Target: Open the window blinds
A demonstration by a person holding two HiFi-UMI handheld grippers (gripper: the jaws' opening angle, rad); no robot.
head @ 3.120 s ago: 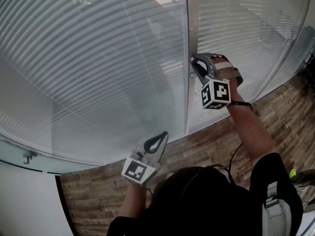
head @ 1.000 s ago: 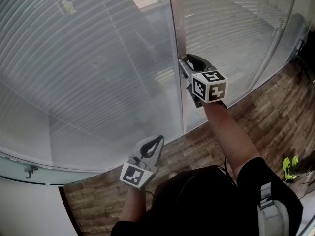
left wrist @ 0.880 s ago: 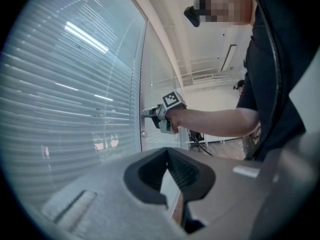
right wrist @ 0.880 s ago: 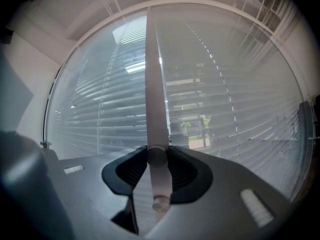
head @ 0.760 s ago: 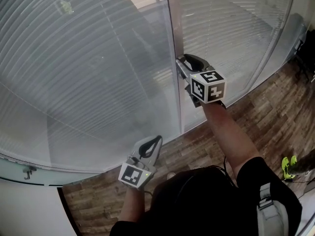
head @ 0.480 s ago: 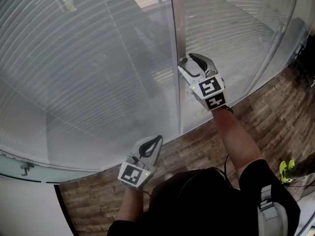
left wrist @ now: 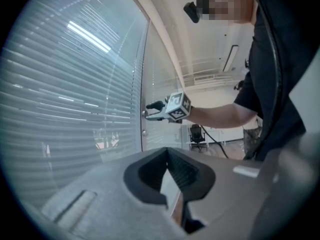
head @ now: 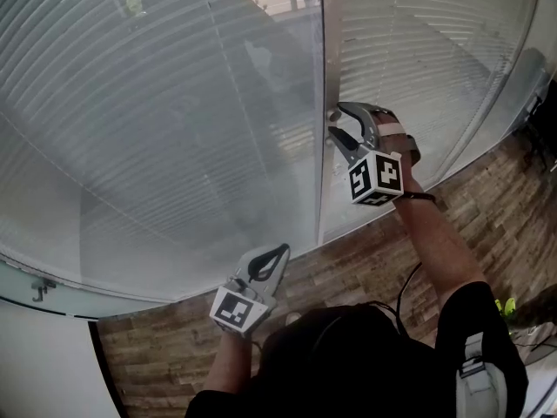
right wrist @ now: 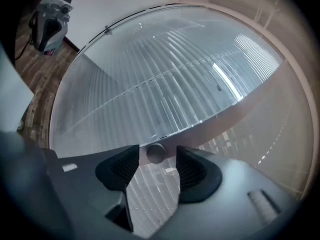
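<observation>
Blinds [head: 174, 120] of thin level slats fill the wide pane ahead and the narrower pane to its right, and dim shapes outside show through them. Wood-look floor [head: 487, 207] runs along the foot of the glass. Between the two panes stands a pale upright frame [head: 329, 59].

The right hand-held gripper [head: 335, 122] is raised to that frame at the end of an outstretched arm, with its marker cube turned toward the head camera. Its jaws have just been opening and now stand wide. A small round knob [right wrist: 156, 153] on the frame sits between them, with a clear gap to the pad on either side, so nothing is gripped.

The left hand-held gripper [head: 280, 251] hangs lower and nearer the body, well apart from the frame and pointing toward the wide pane. Its jaws are closed tip to tip with nothing between them
</observation>
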